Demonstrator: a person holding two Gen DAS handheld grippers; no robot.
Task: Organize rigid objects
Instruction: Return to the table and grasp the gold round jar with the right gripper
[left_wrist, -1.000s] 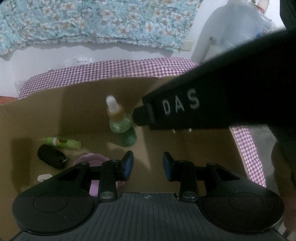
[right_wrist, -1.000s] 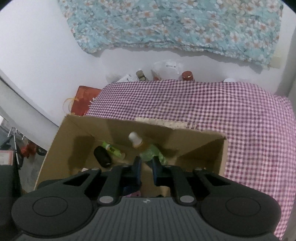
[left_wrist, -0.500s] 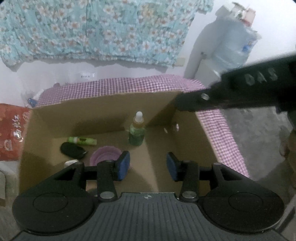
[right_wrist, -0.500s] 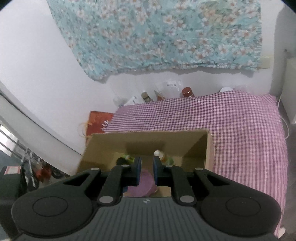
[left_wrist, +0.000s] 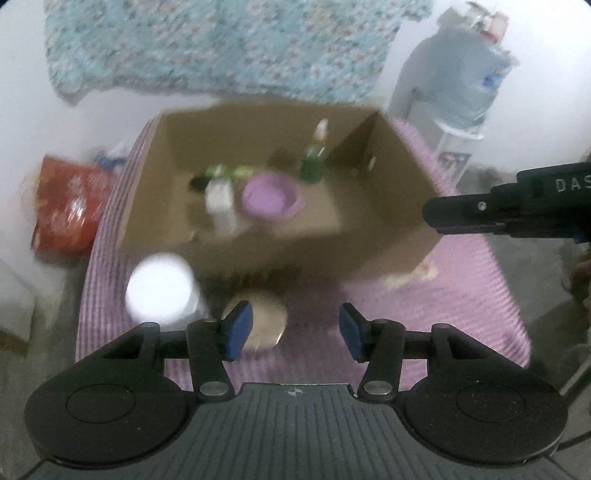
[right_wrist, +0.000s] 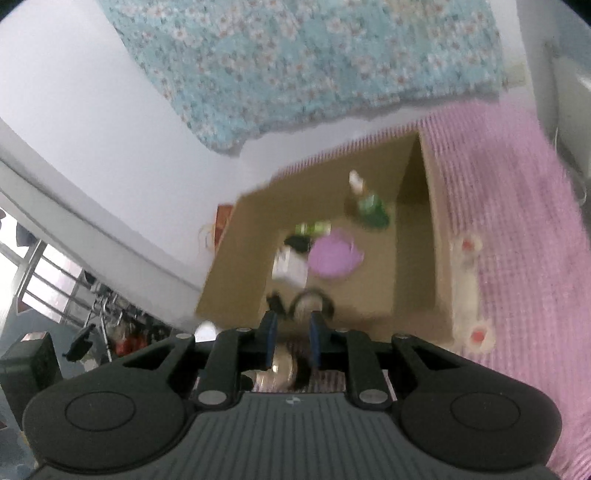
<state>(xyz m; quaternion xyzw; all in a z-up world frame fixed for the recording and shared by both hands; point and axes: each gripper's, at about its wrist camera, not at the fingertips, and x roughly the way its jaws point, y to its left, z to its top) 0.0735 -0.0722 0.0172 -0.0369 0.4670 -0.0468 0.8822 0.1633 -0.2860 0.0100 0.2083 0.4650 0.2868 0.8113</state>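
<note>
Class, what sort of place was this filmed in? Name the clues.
Probably a home room, perhaps a bedroom: a floral fabric hangs on the wall, a checked cloth covers the surface, and a cardboard box holds household items.

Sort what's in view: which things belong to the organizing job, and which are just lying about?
Job: cardboard box, purple bowl, green bottle, white jar, round tin.
Lying about: red bag, floral cloth, water jug.

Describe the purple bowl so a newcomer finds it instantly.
Find the open cardboard box on the pink checked cloth. On its floor, near the middle, sits the purple bowl, between a white bottle and an upright green bottle. It is the only round, open, purple item there.
</note>
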